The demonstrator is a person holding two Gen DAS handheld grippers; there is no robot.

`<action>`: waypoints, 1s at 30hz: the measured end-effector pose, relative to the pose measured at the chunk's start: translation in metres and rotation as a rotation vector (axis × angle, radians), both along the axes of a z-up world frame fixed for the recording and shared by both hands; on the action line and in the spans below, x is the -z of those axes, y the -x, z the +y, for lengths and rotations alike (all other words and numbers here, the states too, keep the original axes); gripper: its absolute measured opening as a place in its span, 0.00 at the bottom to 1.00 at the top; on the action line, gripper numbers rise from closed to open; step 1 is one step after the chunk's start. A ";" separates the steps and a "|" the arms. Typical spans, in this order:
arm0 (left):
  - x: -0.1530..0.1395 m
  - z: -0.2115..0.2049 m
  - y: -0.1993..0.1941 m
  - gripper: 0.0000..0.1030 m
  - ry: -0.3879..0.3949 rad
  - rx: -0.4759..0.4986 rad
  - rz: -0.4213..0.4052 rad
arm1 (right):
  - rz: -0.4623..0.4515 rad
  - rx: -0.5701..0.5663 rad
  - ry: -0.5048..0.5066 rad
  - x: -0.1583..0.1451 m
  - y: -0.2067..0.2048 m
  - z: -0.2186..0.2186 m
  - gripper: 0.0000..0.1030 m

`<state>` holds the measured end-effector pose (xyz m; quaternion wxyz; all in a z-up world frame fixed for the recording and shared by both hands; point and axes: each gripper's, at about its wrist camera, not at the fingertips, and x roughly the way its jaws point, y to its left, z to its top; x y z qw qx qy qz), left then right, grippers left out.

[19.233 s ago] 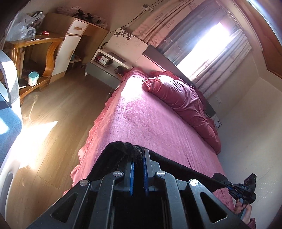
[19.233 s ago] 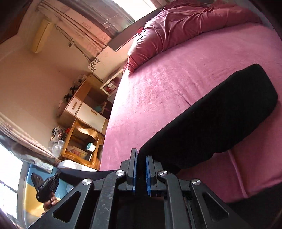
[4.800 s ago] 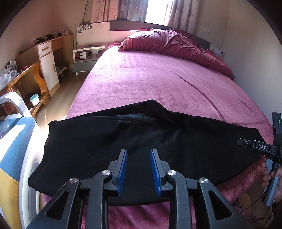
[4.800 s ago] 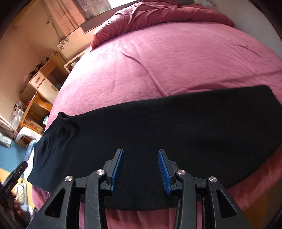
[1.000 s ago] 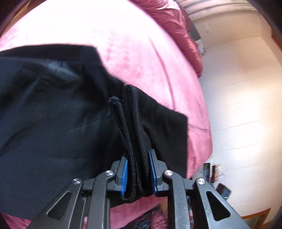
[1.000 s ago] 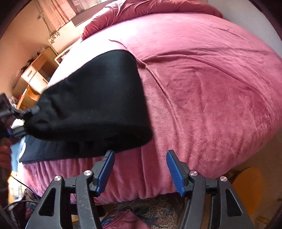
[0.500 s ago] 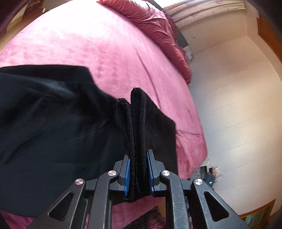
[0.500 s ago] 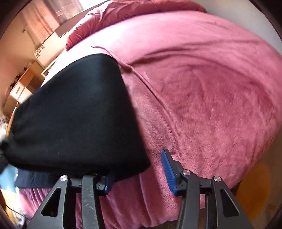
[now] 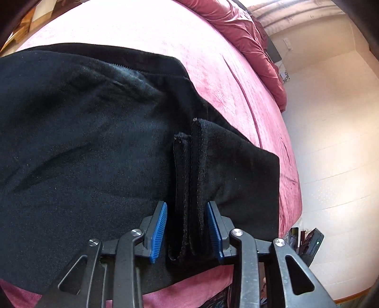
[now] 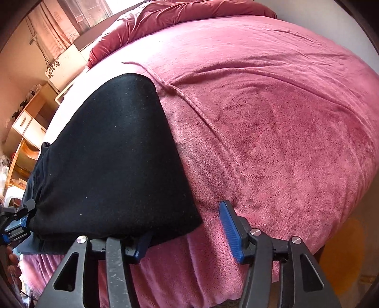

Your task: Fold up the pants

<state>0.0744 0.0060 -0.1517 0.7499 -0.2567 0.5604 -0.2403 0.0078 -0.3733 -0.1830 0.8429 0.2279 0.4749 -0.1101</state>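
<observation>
The black fleece pants (image 9: 90, 147) lay folded over on themselves along the near edge of the bed covered with a pink plush blanket (image 10: 272, 123), their lower edge hanging slightly past that edge. In the left wrist view, the left gripper (image 9: 187, 227) stood with its blue-padded fingers (image 9: 159, 227) parted around the doubled hems of the pants, a gap showing between each pad and the cloth, so it was no longer clamping them. In the right wrist view, the right gripper (image 10: 187, 233) was spread wide at the folded end of the pants; its left finger lay tucked under the corner of the black cloth, while the right finger (image 10: 229, 227) hovered above bare blanket, apart from the fabric. The left gripper (image 10: 16, 220) appeared at the far left of that view, beside the other end of the pants. A rumpled dark-red duvet (image 10: 180, 14) was bunched at the head of the bed.
</observation>
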 end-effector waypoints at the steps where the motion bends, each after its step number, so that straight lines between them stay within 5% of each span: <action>1: -0.002 0.003 0.000 0.42 0.012 -0.005 -0.005 | -0.002 0.001 -0.003 0.001 0.000 -0.001 0.55; 5: -0.003 0.007 -0.011 0.49 0.062 -0.040 -0.007 | -0.007 0.002 -0.005 0.000 0.001 -0.001 0.55; 10: -0.012 -0.010 -0.024 0.49 -0.077 -0.026 -0.021 | -0.014 0.003 -0.014 0.000 0.001 -0.002 0.57; 14: -0.005 -0.016 -0.031 0.49 -0.114 -0.021 0.006 | -0.032 0.007 -0.031 0.000 0.004 -0.004 0.60; 18: 0.000 -0.010 -0.027 0.32 -0.138 -0.035 0.000 | -0.029 0.004 -0.026 0.001 0.005 -0.004 0.60; 30: -0.014 -0.020 -0.008 0.16 -0.177 0.032 -0.126 | 0.014 -0.121 0.005 -0.025 0.022 -0.012 0.70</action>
